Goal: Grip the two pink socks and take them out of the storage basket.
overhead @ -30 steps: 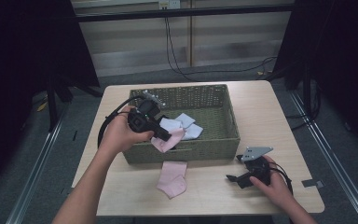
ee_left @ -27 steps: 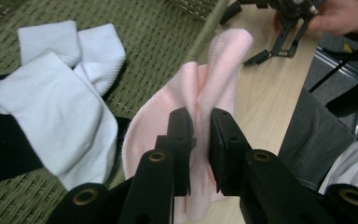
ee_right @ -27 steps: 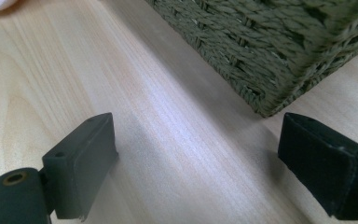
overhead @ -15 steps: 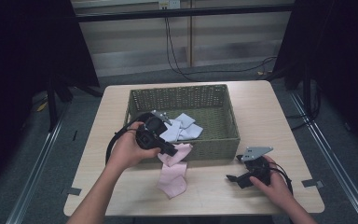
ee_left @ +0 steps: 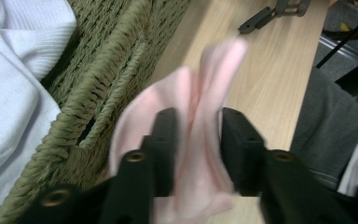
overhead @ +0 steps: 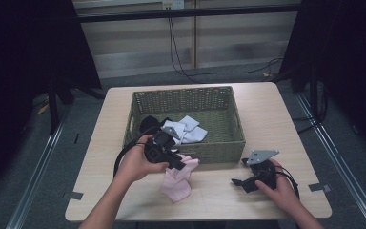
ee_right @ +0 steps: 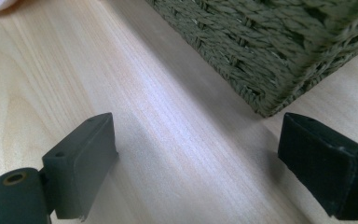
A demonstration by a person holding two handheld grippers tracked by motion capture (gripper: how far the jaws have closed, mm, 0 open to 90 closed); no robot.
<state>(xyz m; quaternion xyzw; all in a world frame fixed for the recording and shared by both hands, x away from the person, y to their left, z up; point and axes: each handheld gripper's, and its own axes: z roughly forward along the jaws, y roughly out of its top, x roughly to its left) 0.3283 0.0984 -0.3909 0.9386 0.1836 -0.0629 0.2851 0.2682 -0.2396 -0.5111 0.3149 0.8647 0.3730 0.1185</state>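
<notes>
Pink cloth [overhead: 187, 168] is being pinched between the jaws of the left gripper [overhead: 180, 164], just outside the near wall of the woven green basket [overhead: 228, 125]. In the left gripper view the pink cloth [ee_left: 192, 135] is bunching between the two black jaws, beside the basket's rim [ee_left: 107, 79]. A second pink piece [overhead: 175, 187] is lying on the wooden table [overhead: 290, 114] directly below, and the two are appearing to touch. White cloths [overhead: 187, 130] are lying inside the basket. The right gripper [overhead: 240, 182] is resting on the table near the basket's right corner, its jaws spread wide and holding nothing.
</notes>
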